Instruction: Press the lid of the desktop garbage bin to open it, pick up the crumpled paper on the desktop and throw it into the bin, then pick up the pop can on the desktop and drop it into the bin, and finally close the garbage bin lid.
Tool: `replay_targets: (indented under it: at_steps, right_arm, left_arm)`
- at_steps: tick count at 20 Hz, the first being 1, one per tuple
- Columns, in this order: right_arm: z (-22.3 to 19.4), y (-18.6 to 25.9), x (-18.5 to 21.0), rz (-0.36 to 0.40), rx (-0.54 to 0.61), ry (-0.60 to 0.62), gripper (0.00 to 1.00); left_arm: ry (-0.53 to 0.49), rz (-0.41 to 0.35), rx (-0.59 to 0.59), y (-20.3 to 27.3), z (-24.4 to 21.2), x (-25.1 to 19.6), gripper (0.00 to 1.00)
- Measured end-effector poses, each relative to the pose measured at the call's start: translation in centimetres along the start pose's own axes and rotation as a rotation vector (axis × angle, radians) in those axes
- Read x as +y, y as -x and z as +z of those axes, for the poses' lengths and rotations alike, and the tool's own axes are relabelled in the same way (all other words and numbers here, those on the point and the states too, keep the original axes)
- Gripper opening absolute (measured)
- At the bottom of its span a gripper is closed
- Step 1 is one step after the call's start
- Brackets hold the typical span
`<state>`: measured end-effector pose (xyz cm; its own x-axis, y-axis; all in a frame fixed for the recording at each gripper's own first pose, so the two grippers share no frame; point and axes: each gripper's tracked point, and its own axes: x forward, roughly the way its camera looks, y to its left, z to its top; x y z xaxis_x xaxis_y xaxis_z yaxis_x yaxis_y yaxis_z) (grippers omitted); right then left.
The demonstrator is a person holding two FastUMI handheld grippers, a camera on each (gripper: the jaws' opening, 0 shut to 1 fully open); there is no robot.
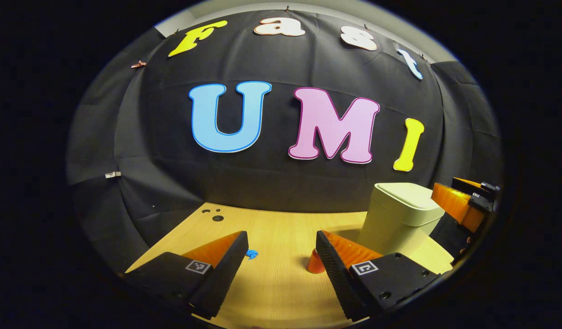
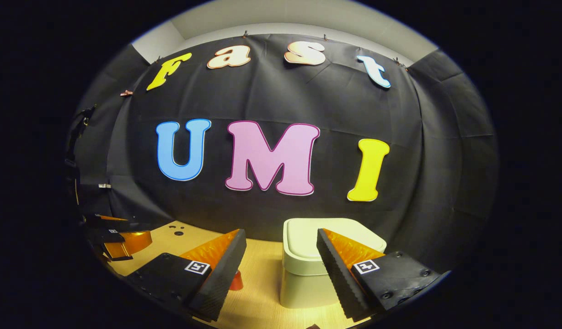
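In the left gripper view, the left gripper point(image 1: 281, 256) hangs above the wooden table point(image 1: 281, 283) with its jaws wide apart and nothing between them. A small blue scrap point(image 1: 251, 253) lies on the table just inside the left-hand finger point(image 1: 226, 265); whether this is the crumpled paper is too small to tell. An orange can point(image 1: 315, 262) stands on the table, partly hidden behind the right-hand finger's tip. Beyond that finger and off to its right stands the pale bin point(image 1: 399, 219), lid down. Past the bin, at the view's right edge, the right gripper point(image 1: 463, 201) shows, its jaw state unclear from here.

In the right gripper view, the right gripper point(image 2: 281, 256) also has its jaws wide apart and empty. The bin point(image 2: 303, 269) stands straight ahead, between the fingers and beyond them, its closed lid point(image 2: 308, 237) partly covered by the right-hand finger. The can point(image 2: 236, 281) peeks out just inside the left-hand finger. Far left, the left gripper point(image 2: 120, 242) sits over the table point(image 2: 262, 301).
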<state>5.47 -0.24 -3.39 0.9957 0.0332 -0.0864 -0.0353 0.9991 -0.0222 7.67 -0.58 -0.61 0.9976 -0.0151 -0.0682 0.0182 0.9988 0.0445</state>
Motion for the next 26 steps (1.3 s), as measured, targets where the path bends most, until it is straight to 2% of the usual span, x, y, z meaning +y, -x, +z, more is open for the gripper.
replay_targets:
  at_steps: [6,12,16,20,21,23,24,26]
  right_arm:
    - [-0.50,-0.08,0.25,0.001,0.020,0.007,0.97]
    - [-0.71,-0.05,0.36,-0.002,0.041,0.017,0.92]
    - [-0.03,-0.02,-0.09,-0.018,0.016,0.044,0.73]
    - [-0.08,-0.25,0.62,0.019,0.021,0.048,0.56]
    - [-0.06,-0.21,0.70,0.024,0.027,0.049,0.48]
    - [-0.09,-0.23,0.43,0.016,0.029,0.047,0.39]
    - [0.09,-0.30,0.32,0.012,0.025,0.044,0.27]
    - [-0.04,-0.36,0.13,0.006,0.035,0.036,0.26]
  left_arm:
    - [-0.001,-0.006,0.005,-0.13,-0.27,0.06,0.96]
    - [-0.007,-0.013,0.011,-0.43,-0.37,0.10,0.96]
    - [-0.015,-0.021,0.015,-0.45,-0.49,-0.11,0.96]
    - [-0.028,-0.025,0.012,-0.45,-0.34,-0.29,0.96]
    - [-0.029,-0.027,0.010,-0.46,-0.34,-0.35,0.96]
    - [-0.031,-0.032,0.009,-0.54,-0.32,-0.51,0.96]
    - [-0.031,-0.033,0.008,-0.55,-0.20,-0.54,0.96]
    - [-0.031,-0.032,0.008,-0.63,-0.24,-0.58,0.96]
